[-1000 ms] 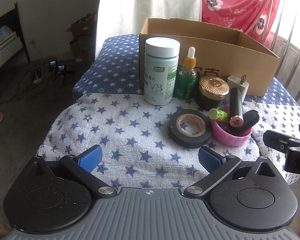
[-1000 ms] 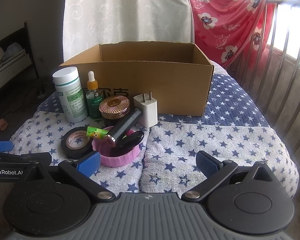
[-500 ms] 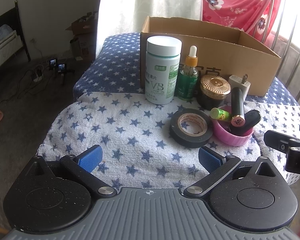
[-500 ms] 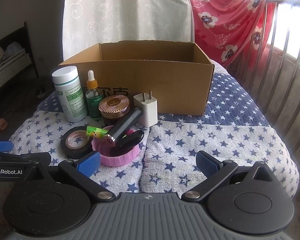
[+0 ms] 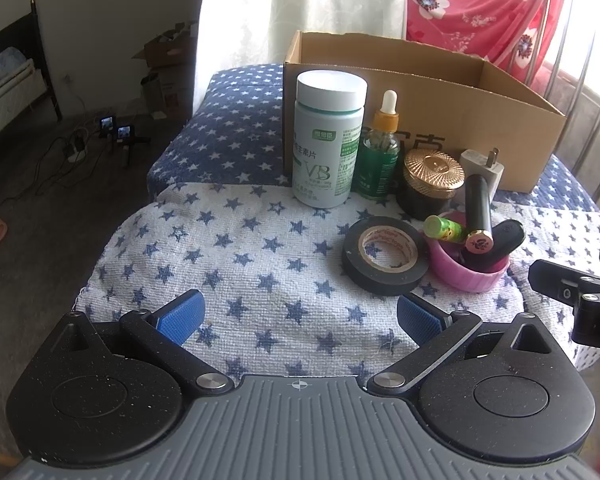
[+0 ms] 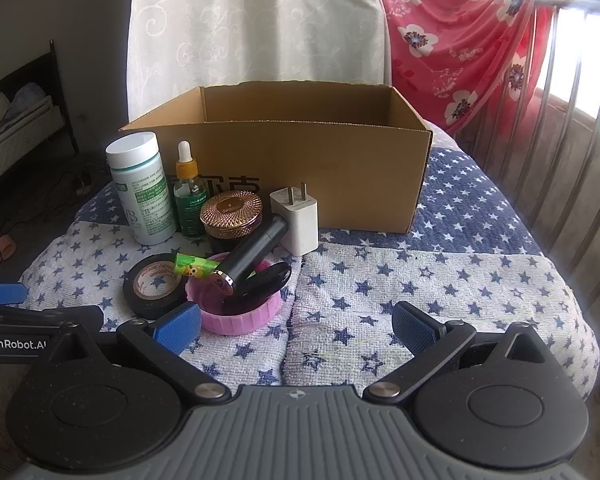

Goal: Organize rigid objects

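Note:
An open cardboard box [image 5: 460,120] [image 6: 300,176] stands at the back of the star-patterned bed. In front of it stand a white pill bottle [image 5: 329,140] [image 6: 142,190], a green dropper bottle [image 5: 382,152] [image 6: 189,200], a gold-lidded jar [image 5: 432,182] [image 6: 232,216] and a white charger plug [image 5: 485,166] [image 6: 298,218]. A black tape roll [image 5: 384,258] [image 6: 156,285] lies beside a pink bowl [image 5: 466,270] [image 6: 236,312] holding a black tube, a green tube and a black oval thing. My left gripper [image 5: 298,316] and right gripper [image 6: 296,322] are open and empty, near the front edge.
A red floral cloth [image 6: 460,52] hangs on metal rails [image 6: 556,128] to the right. White curtains [image 6: 252,20] hang behind the box. To the left the floor [image 5: 40,200] holds cables, slippers and boxes. The bed's right half [image 6: 440,276] is bare fabric.
Both grippers have crept slightly forward toward the objects; nothing was grasped or moved.

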`<state>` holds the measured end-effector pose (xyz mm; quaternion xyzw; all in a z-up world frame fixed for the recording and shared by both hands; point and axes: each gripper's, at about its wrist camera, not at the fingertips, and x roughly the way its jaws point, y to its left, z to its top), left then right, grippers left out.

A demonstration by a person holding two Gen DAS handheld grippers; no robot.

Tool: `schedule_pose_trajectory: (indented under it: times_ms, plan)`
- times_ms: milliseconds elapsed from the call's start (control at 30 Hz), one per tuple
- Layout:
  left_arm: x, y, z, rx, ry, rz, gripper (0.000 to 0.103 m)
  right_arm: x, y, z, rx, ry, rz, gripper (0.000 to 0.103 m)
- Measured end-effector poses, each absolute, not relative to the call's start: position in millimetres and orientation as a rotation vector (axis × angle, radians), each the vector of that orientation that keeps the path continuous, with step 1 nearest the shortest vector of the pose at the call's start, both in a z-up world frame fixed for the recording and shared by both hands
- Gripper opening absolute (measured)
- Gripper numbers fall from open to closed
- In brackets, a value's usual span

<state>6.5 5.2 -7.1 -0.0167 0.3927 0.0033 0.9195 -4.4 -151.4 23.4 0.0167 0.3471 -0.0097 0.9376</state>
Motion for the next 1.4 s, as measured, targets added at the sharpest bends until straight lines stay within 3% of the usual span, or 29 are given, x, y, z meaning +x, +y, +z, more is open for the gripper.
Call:
schedule_pose_trajectory:
  times_ms: [567,967,1133,1200,1400]
  plan:
    - [3,4,-5,-0.037,0.767,-0.028,0.103,-7,-161,23,0.091,0.691,0.008,0.103]
    - [10,-20,14,-0.007,0.613,-0.271,0.101,10,-223,37,0.447,0.613,0.198,0.103]
    - [31,-41,17,0.01,0.607,-0.377,0.093,39,-234,28,0.546,0.666,0.287,0.089]
    - [41,-49,15,0.025,0.62,-0.405,0.078,52,-235,21,0.575,0.7,0.312,0.078]
    - [76,-64,3,-0.002,0.723,-0.477,0.06,83,-238,-3,0.622,0.774,0.338,0.068]
